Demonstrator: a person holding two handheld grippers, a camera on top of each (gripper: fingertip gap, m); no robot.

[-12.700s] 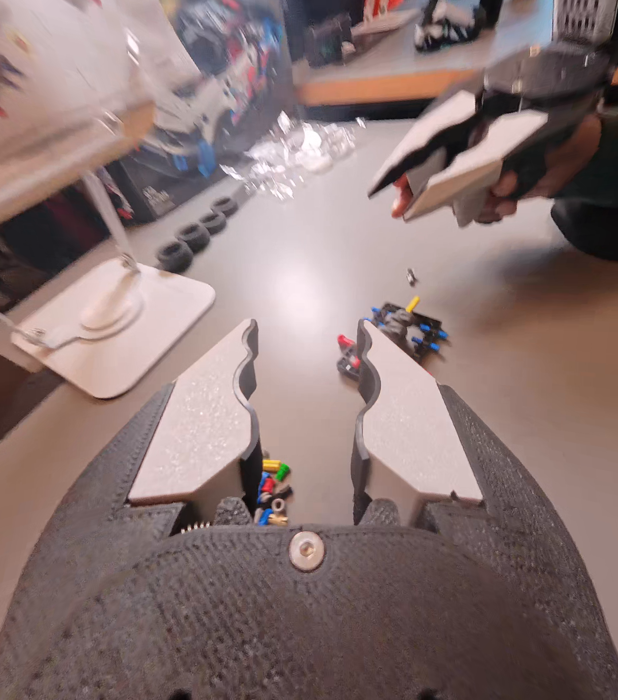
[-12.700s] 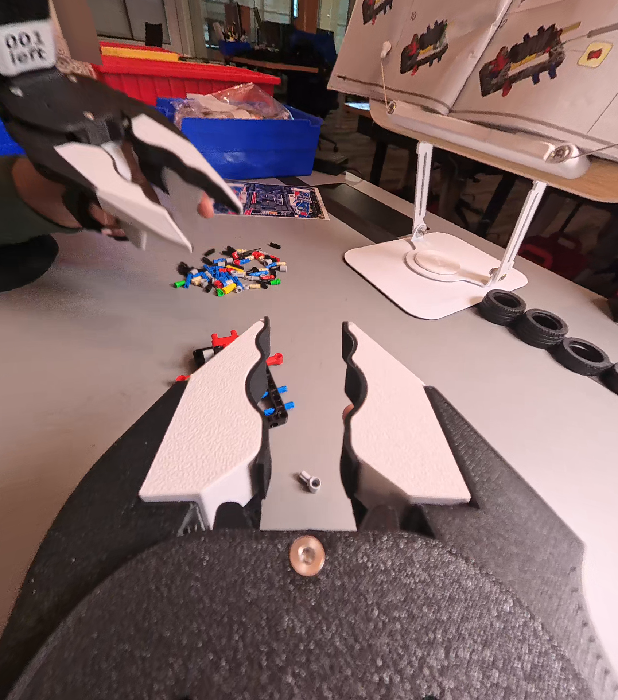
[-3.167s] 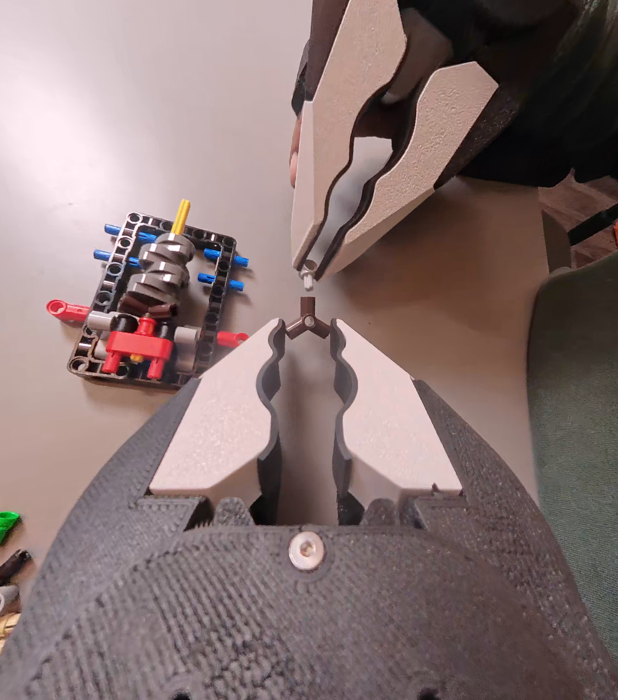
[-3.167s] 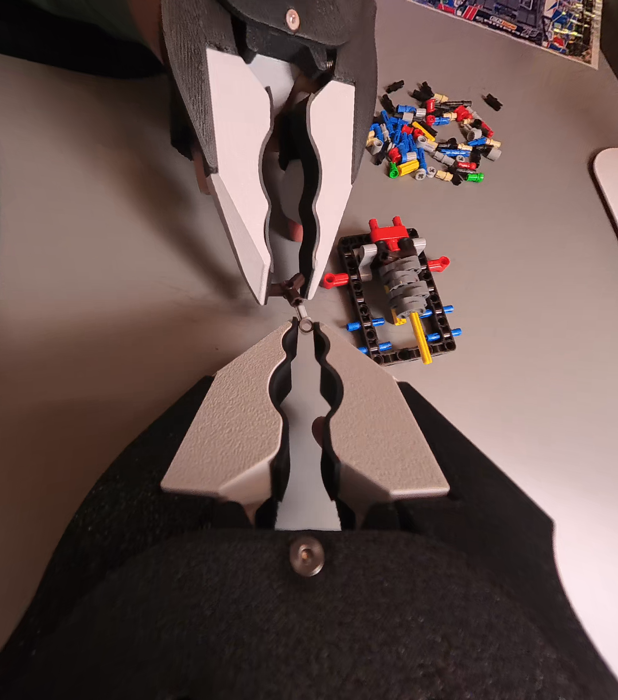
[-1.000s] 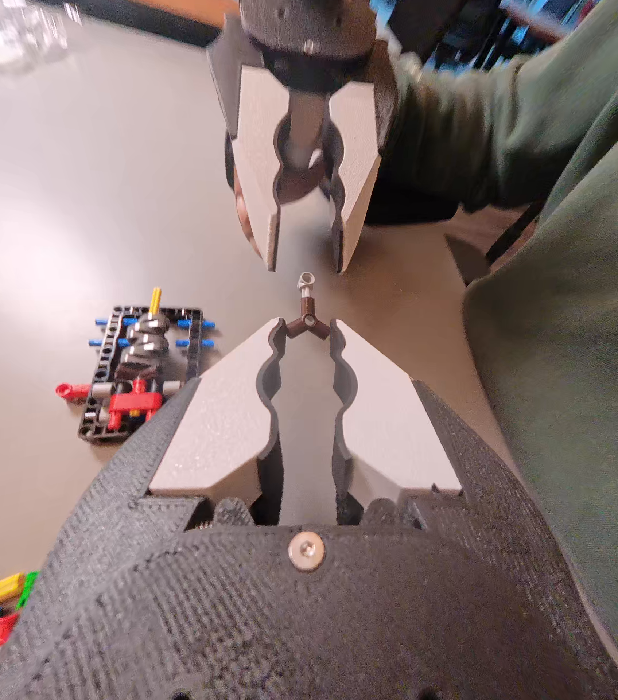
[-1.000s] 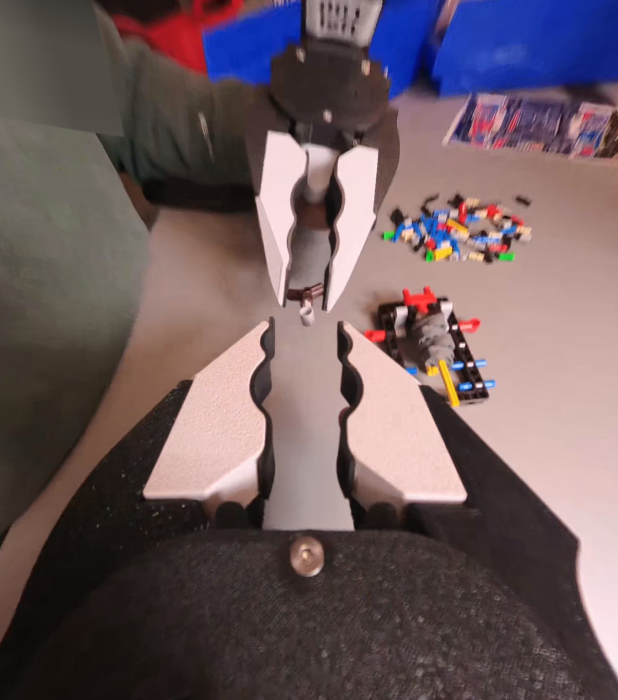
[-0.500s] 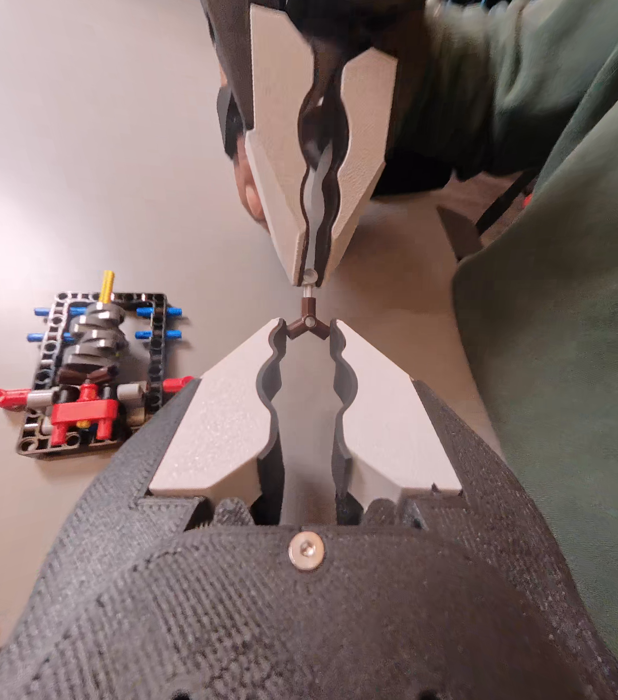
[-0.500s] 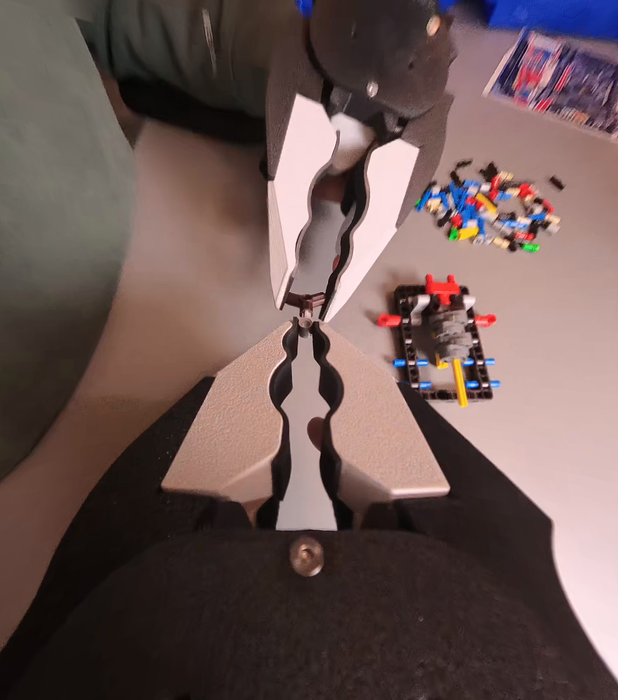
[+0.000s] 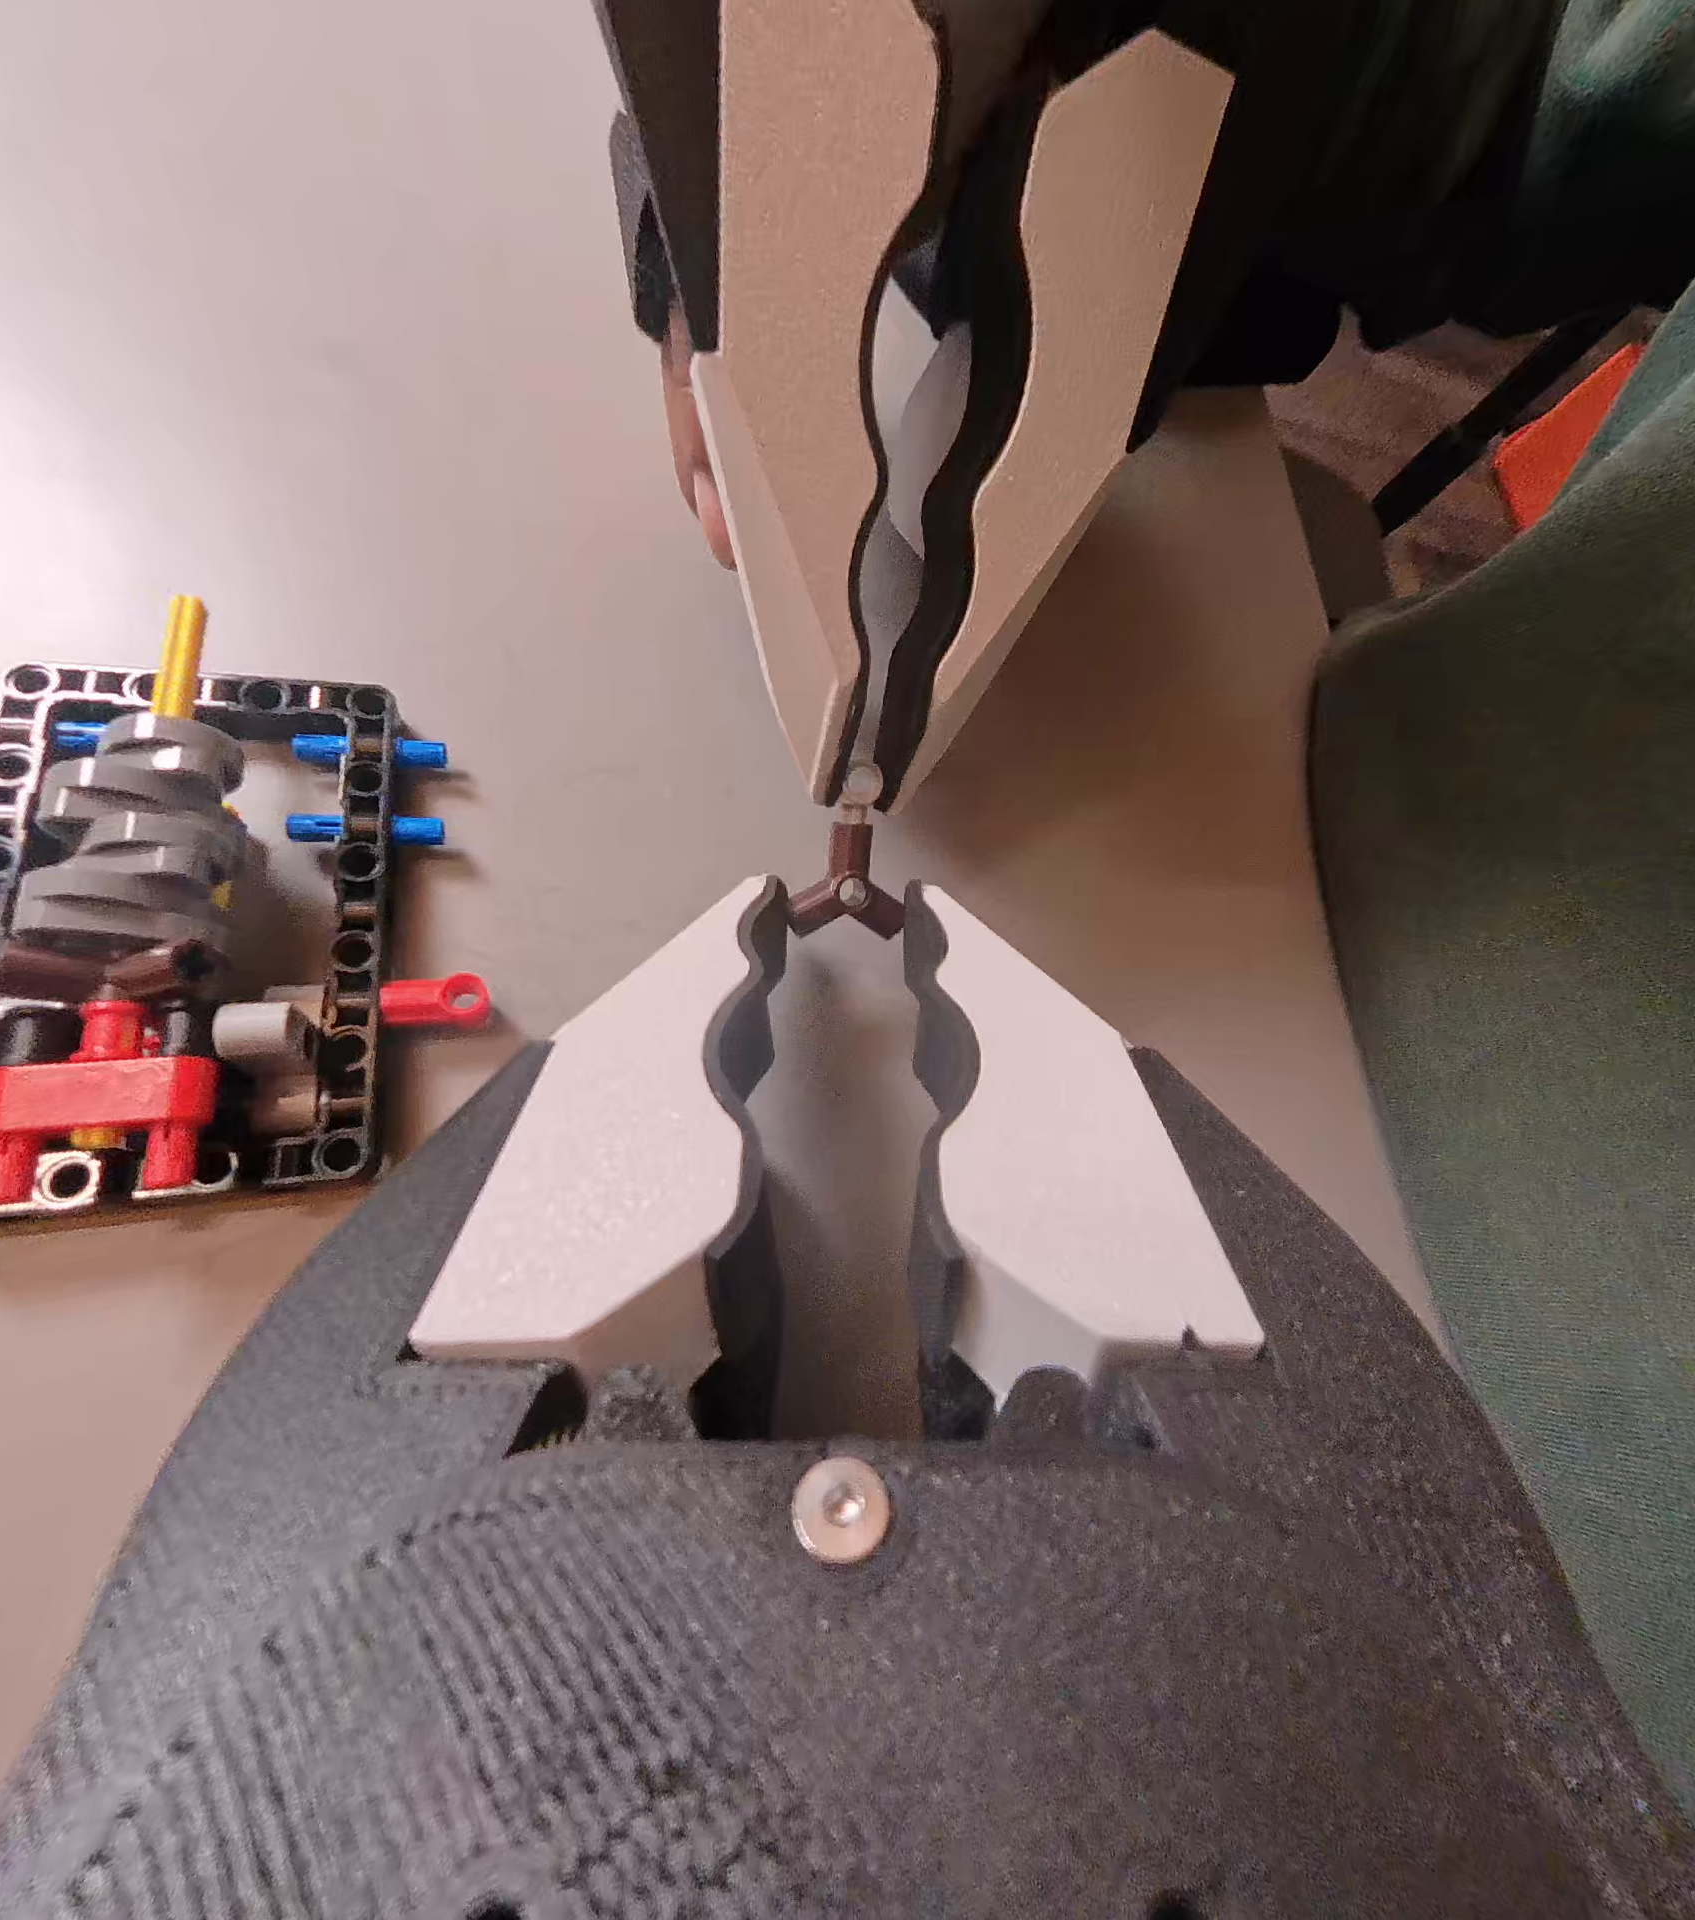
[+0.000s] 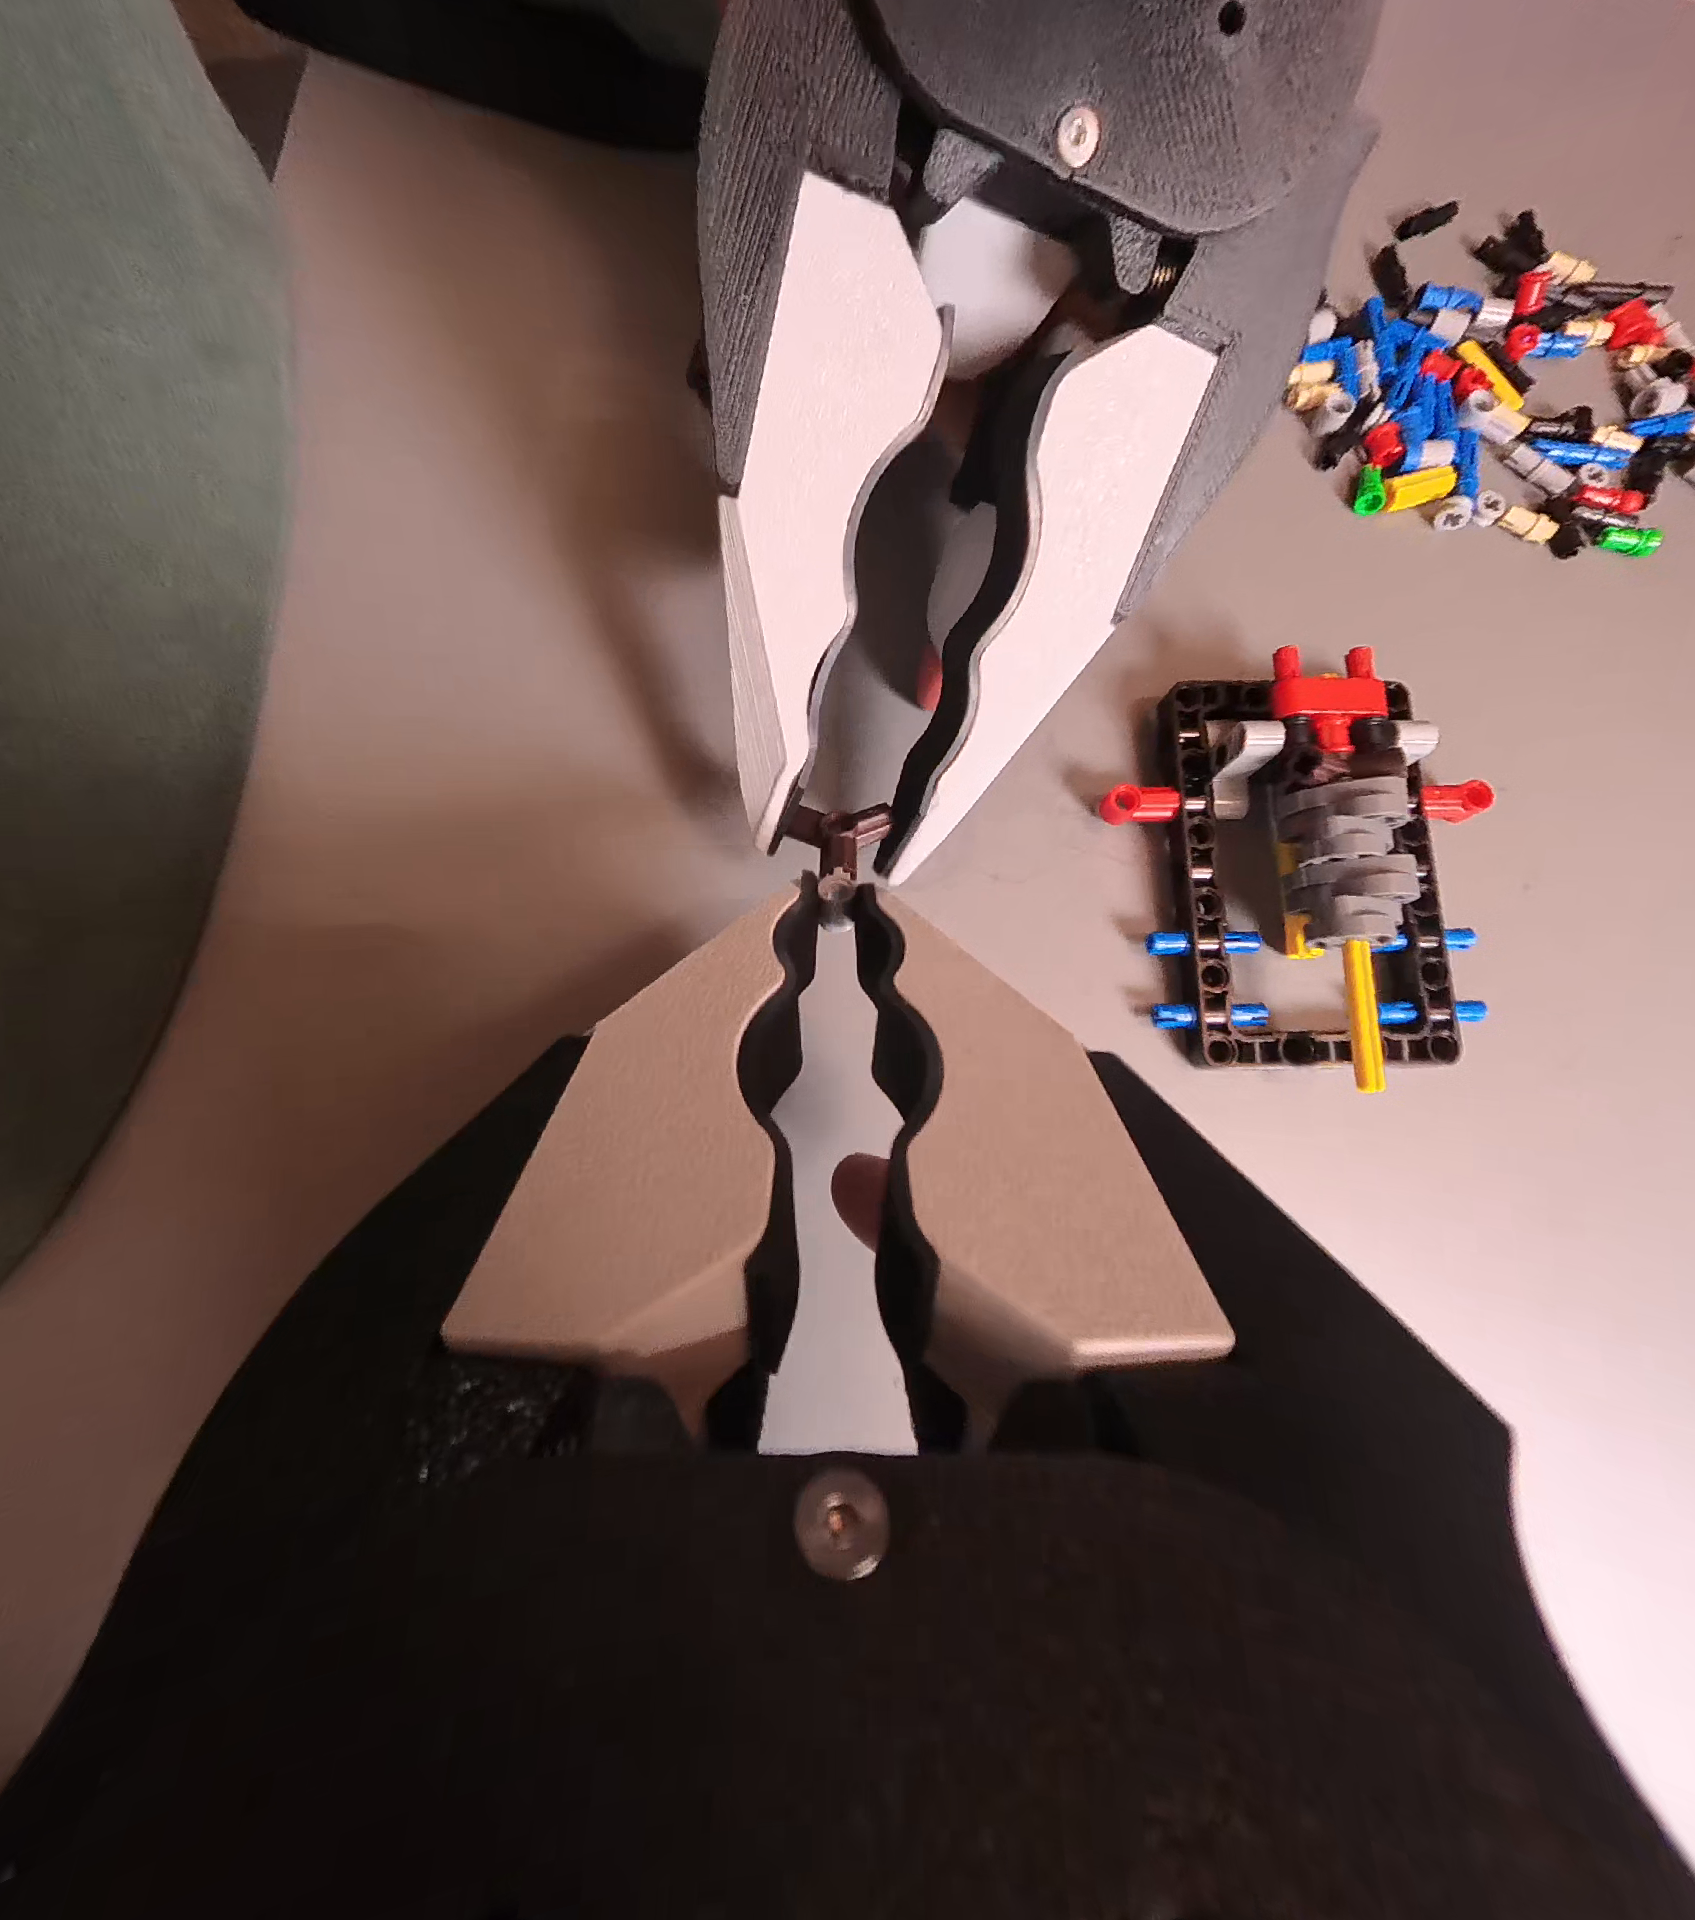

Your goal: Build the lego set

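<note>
My left gripper [image 9: 843, 906] is shut on a small brown three-armed connector [image 9: 844, 864], held by two arms at the fingertips above the table. A light grey pin [image 9: 861, 805] sticks out of its third arm. My right gripper [image 9: 858, 795] faces it tip to tip and is shut on that pin. In the right wrist view the right gripper [image 10: 832, 902] pinches the pin [image 10: 835, 891], and the left gripper [image 10: 830, 844] holds the connector [image 10: 838, 828]. The partly built set [image 9: 147, 935], a black frame with grey gears, red parts, blue pins and a yellow axle, lies on the table, also in the right wrist view [image 10: 1310, 862].
A pile of several loose small pieces [image 10: 1518, 384] lies on the table beyond the set. The person's green sleeve and body [image 9: 1601, 1039] fill the side next to the grippers, past the table edge [image 10: 282, 187]. Left and right tips are no more than a few centimetres apart.
My right gripper was open a second ago; it closed on the grey pin. Both grippers came closer together, and the set looms larger in both views.
</note>
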